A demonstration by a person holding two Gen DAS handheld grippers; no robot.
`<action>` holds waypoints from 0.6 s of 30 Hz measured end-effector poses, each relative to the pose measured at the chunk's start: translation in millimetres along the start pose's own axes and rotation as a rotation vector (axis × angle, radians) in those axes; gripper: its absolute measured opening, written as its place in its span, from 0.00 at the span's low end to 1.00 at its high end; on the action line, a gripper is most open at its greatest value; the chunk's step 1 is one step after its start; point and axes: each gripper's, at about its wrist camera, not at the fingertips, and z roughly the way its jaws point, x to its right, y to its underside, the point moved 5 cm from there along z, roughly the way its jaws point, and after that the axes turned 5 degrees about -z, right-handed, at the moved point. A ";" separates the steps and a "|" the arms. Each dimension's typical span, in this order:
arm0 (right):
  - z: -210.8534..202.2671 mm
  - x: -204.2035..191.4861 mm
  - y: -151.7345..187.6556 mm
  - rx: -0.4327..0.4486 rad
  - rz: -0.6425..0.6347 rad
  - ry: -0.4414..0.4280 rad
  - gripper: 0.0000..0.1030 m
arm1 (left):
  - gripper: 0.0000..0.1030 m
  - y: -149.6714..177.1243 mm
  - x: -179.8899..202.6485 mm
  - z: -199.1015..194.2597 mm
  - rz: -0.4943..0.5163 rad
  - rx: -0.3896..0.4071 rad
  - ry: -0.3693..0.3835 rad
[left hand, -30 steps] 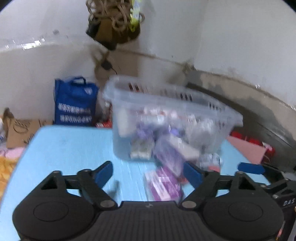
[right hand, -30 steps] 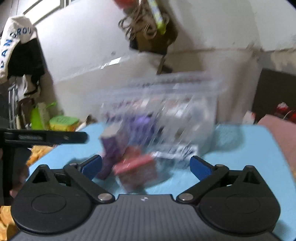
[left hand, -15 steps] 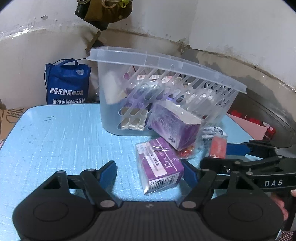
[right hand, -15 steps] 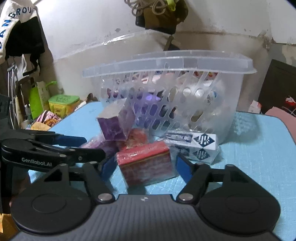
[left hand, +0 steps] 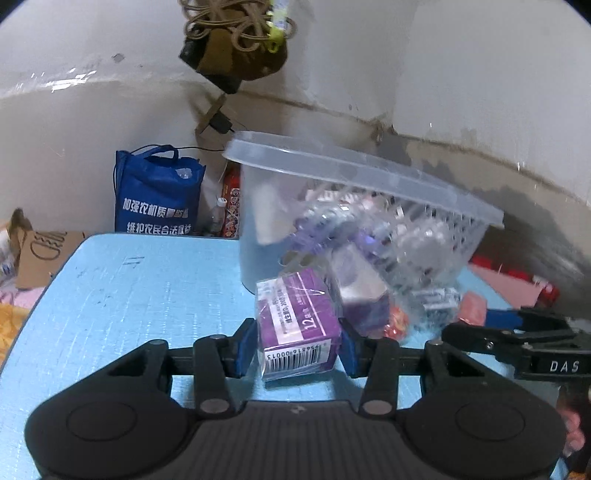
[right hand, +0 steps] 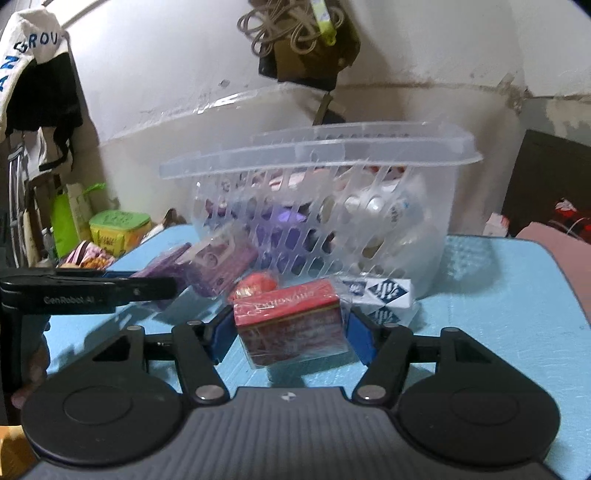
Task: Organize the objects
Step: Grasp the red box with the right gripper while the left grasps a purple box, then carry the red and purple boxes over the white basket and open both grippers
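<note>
My left gripper [left hand: 297, 349] is shut on a purple box [left hand: 297, 325] with a barcode, held a little above the blue table [left hand: 129, 295]. My right gripper [right hand: 290, 338] is shut on a red box [right hand: 291, 326] wrapped in clear film. A clear plastic basket [left hand: 351, 173] full of small packages stands behind both boxes; it also shows in the right wrist view [right hand: 332, 155]. A second purple box [right hand: 221, 264], a small red item [right hand: 258, 284] and a white-and-blue patterned box [right hand: 380, 291] lie at the basket's foot.
A blue shopping bag [left hand: 157, 195] stands on the floor beyond the table's far left edge. A green tub [right hand: 118, 225] and clutter sit left of the table. A bundle of rope [left hand: 236, 26] hangs on the wall above. Pink items [left hand: 509, 284] lie at the right.
Both grippers have closed: the left on the purple box, the right on the red box. Both boxes now sit lifted between the fingers, and the views have drawn back from the basket.
</note>
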 end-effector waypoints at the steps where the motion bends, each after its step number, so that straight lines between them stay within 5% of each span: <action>1: -1.9 0.2 -0.5 0.010 0.001 0.005 0.64 | 0.48 -0.9 -4.1 -1.3 -0.024 0.007 0.008; 9: -14.2 10.1 -2.1 0.102 0.062 0.010 0.64 | 0.48 -0.3 -12.9 -20.0 -0.091 0.106 0.098; 18: -15.7 9.3 -2.2 0.137 0.051 0.036 0.64 | 0.48 -0.1 -16.1 -21.8 -0.109 0.112 0.110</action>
